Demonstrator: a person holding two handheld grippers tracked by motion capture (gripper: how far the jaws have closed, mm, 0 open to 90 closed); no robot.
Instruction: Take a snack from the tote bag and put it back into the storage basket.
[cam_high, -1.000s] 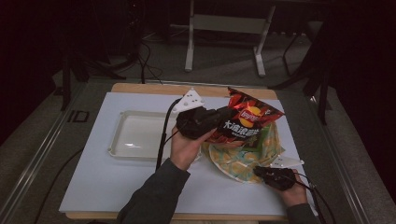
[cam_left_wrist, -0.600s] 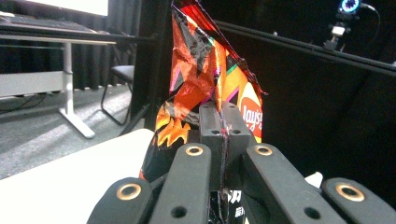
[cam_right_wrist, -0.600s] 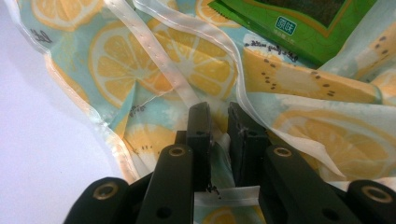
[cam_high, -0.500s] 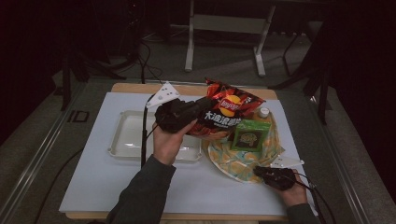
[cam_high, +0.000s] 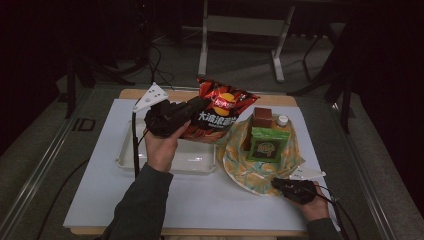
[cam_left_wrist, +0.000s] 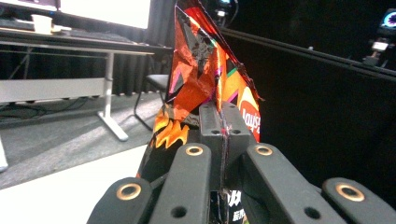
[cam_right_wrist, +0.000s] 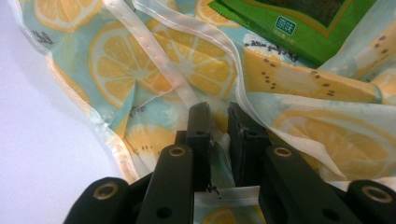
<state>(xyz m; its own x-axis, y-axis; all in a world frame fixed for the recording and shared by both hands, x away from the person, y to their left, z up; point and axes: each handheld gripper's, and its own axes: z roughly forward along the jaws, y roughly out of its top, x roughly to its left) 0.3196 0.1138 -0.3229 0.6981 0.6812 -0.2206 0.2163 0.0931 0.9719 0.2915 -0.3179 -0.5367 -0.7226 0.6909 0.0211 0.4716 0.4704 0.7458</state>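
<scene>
Dark room, grey floor, white desk frame.

Red-orange chip bag, lemon-print bag, green packet

L gripper raised, fingers clamped tight; R gripper low, fingers nearly closed.

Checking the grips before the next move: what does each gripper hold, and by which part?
Left gripper clamps the red chip bag at its edge. Right gripper pinches the lemon-print bag by its clear rim strip.
</scene>
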